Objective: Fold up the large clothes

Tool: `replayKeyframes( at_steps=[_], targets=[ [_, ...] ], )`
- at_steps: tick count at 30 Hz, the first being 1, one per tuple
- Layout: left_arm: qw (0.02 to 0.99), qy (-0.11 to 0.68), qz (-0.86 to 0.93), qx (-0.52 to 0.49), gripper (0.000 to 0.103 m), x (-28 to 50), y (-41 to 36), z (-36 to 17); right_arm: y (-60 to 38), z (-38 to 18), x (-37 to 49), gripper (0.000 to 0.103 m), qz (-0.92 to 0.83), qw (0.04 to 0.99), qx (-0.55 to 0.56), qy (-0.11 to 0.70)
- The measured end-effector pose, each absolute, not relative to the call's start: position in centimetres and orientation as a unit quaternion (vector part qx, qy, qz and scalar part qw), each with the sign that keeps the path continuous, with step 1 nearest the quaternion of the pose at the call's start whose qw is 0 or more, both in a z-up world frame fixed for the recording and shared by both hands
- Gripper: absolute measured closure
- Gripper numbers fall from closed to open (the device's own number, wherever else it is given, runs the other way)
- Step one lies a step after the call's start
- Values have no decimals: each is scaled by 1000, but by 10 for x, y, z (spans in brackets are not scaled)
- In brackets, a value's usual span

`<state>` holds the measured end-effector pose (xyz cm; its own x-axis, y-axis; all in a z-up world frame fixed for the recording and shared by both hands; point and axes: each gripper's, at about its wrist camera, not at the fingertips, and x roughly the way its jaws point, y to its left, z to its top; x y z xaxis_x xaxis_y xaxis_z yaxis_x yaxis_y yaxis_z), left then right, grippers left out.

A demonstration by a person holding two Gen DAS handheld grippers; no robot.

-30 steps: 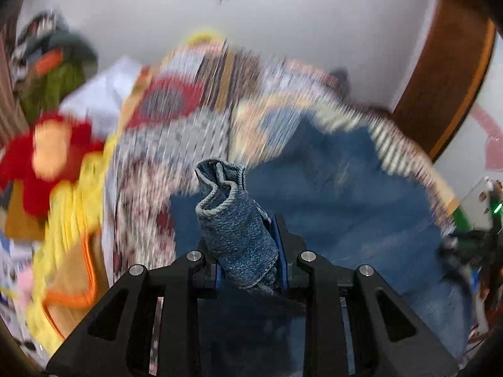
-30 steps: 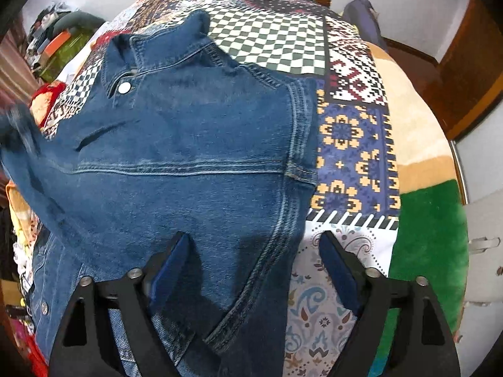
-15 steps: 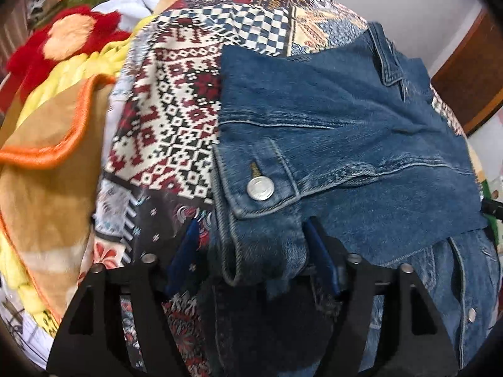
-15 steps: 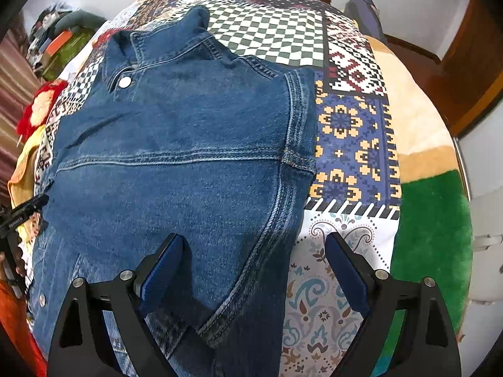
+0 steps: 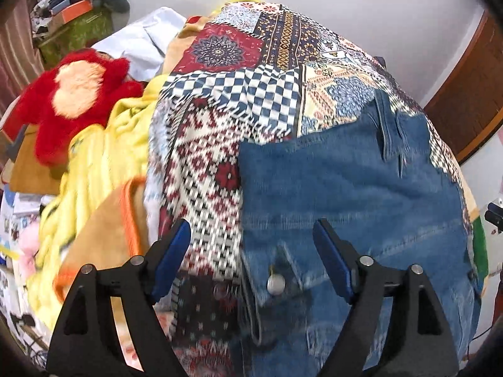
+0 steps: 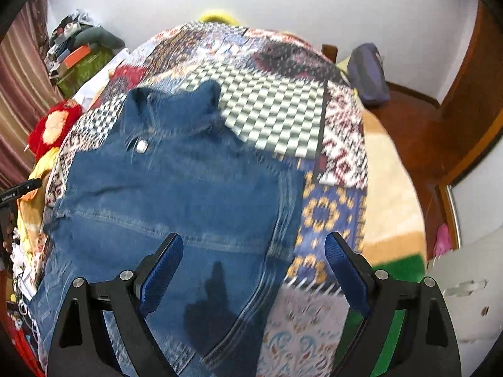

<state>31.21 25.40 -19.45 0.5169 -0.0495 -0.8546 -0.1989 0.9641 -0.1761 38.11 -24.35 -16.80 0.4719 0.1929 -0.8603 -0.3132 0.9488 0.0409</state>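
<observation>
A: We look down on a bed under a patchwork quilt (image 6: 276,116), white wall behind; the denim jacket (image 6: 188,194) lies flat on the quilt, sleeve folded across its body.

B: Nearest us, the left gripper (image 5: 251,251) hangs over the jacket's near edge; its jaws have just been opening and now stand wide apart, pads off the cloth; the cuff with its metal button (image 5: 276,283) lies loose below them.

A: The right gripper (image 6: 254,267) hovers above the jacket's lower right part, jaws spread, gripping nothing; its shadow falls on the denim.

B: Past the jacket's collar the checkered quilt patches run on; left of the jacket sit a yellow blanket (image 5: 94,163) and a red plush toy (image 5: 75,94).
</observation>
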Motion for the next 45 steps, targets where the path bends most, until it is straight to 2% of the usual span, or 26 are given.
replayKeyframes(
  at_steps=[5,10,13,15,17,19,21,22,23,24,26,30,36,45],
  targets=[
    [845,509,36,-157,22,353,260,-221,-253,-179,418,12,138,854,-31,501],
    [831,533,29,-158,22,378,261,-252,-264,-218,454,12,135,826,22,547],
    [818,549,19,-172,22,391,264,-271,-265,-240,465,17,143,810,46,567],
    [809,555,-13,-196,32,399,266,-282,-265,-248,468,26,152,805,58,571],
    [804,552,-34,-216,34,403,267,-287,-263,-258,472,28,157,802,75,572],
    [808,540,-48,-230,44,405,266,-288,-263,-262,473,33,155,806,92,563],
    [809,535,-44,-240,60,407,266,-289,-263,-264,475,70,150,808,99,560],
    [807,535,-46,-245,68,407,267,-290,-263,-266,477,73,144,806,98,566],
    [807,535,-43,-248,88,408,267,-290,-264,-265,477,78,146,805,101,566],
    [807,533,-40,-251,90,407,268,-288,-265,-264,477,83,148,805,100,565],
    [817,524,-26,-239,92,405,269,-278,-261,-258,476,87,154,813,87,555],
    [844,508,4,-172,94,406,258,-250,-248,-236,485,89,159,834,49,525],
    [872,466,47,-138,94,410,259,-217,-220,-218,522,90,155,856,18,493],
    [877,461,85,-100,94,433,271,-216,-180,-199,574,90,150,881,-40,447]
  ],
)
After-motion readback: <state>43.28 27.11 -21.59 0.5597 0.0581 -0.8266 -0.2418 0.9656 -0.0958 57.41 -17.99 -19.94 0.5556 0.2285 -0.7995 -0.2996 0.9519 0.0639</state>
